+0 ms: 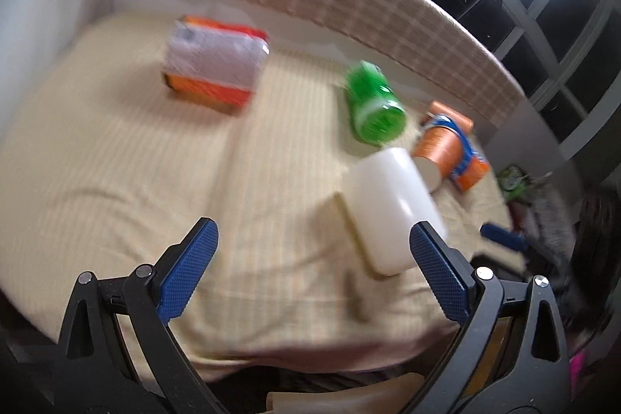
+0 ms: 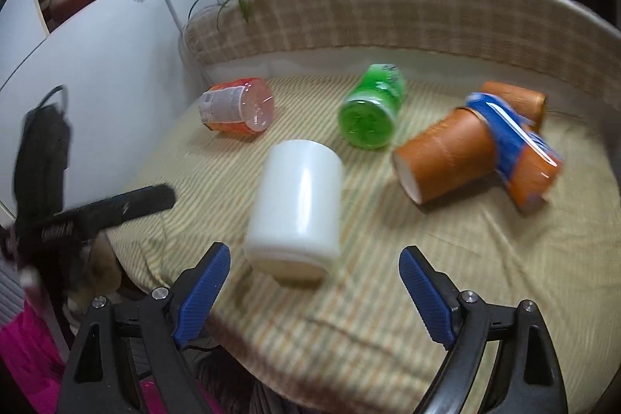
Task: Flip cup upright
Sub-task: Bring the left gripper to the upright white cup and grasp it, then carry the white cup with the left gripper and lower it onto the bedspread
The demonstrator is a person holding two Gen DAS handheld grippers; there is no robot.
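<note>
A white cup (image 2: 297, 204) lies on its side on the striped cloth, its open end toward the right wrist camera. My right gripper (image 2: 314, 282) is open, its blue fingers on either side of the cup's near end, a little short of it. In the left wrist view the white cup (image 1: 388, 208) lies just ahead and to the right of my left gripper (image 1: 314, 258), which is open and empty. The tip of the right gripper (image 1: 500, 233) shows at the far right of that view.
A green bottle (image 2: 370, 113), an orange cup (image 2: 446, 154), a blue-and-orange can (image 2: 516, 150) and an orange-labelled jar (image 2: 236, 111) lie on their sides behind the white cup. A checked padded rim (image 2: 388, 10) bounds the far side. A white wall (image 2: 97, 64) stands at left.
</note>
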